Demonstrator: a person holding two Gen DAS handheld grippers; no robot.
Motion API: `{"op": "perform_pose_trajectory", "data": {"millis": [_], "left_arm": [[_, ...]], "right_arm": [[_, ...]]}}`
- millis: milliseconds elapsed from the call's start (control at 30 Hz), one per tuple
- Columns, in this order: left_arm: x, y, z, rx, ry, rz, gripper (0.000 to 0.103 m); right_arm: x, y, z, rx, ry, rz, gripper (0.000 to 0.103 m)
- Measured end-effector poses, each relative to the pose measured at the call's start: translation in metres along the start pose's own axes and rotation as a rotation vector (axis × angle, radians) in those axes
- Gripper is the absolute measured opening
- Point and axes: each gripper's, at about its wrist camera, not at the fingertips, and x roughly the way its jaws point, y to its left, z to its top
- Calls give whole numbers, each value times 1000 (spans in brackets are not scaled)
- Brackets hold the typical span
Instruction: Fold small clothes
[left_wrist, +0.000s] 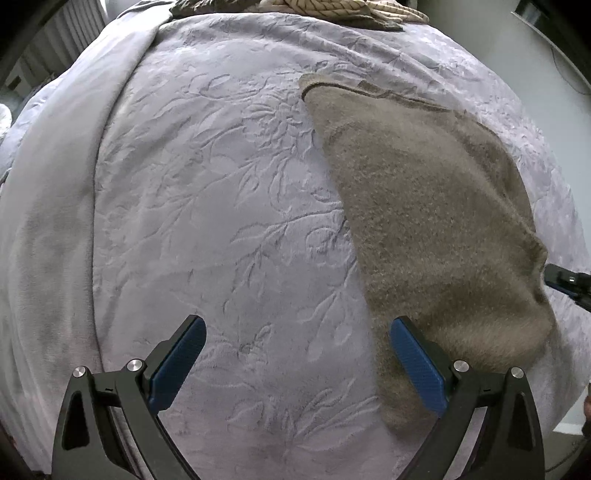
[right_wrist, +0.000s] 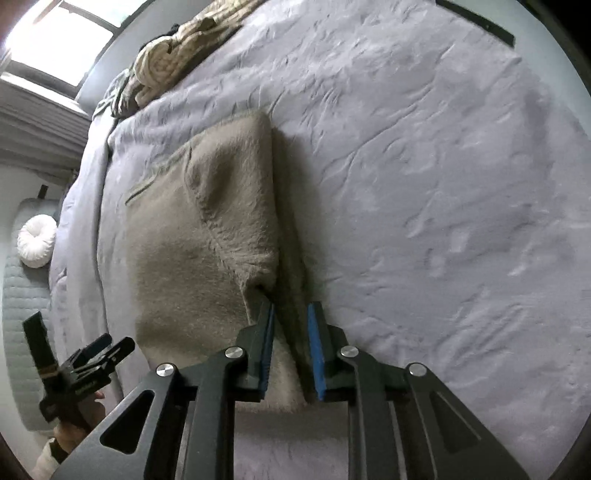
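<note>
Presently taupe fuzzy fleece garment (right_wrist: 207, 236) lying part-folded on lavender embossed bed blanket (right_wrist: 424, 166); left gripper (left_wrist: 297, 363) spreading wide, holding nothing; right gripper (right_wrist: 290, 347) standing slightly parted astride folded edge (pads seemingly not pinching); risk: springy fold flopping open, or pads snagging fleece, dragging it askew.

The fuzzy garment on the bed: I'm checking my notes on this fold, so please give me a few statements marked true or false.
1. The taupe fuzzy garment lies on a grey embossed blanket. True.
2. The left gripper is clamped on the garment. False: its jaws stand wide open with nothing between them.
3. The right gripper hovers at the garment's folded edge, its pads slightly apart. True.
4. The garment is bright red. False: it is taupe.
5. A cream striped cloth lies bunched at the far end of the bed. True.
</note>
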Motion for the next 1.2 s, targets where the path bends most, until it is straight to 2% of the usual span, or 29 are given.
{"op": "perform_pose_trajectory", "data": {"millis": [67, 100, 133, 267, 567, 800, 1200], "left_arm": [[1, 0, 0, -3, 3, 6, 101], [1, 0, 1, -3, 3, 8, 101], [1, -1, 1, -2, 3, 11, 101], [1, -4, 1, 0, 4, 23, 101], [6, -6, 2, -11, 34, 52, 101], [6, 0, 4, -47, 15, 44, 101], [8, 4, 15, -54, 24, 44, 101]], "right_arm": [[-5, -4, 1, 21, -10, 6, 38], [-7, -6, 1, 30, -14, 7, 54], [-7, -7, 2, 35, -20, 8, 59], [-3, -6, 2, 28, -6, 25, 60], [6, 0, 0, 20, 20, 38, 73], [10, -2, 4, 27, 27, 45, 80], [14, -8, 15, 20, 30, 66, 80]]}}
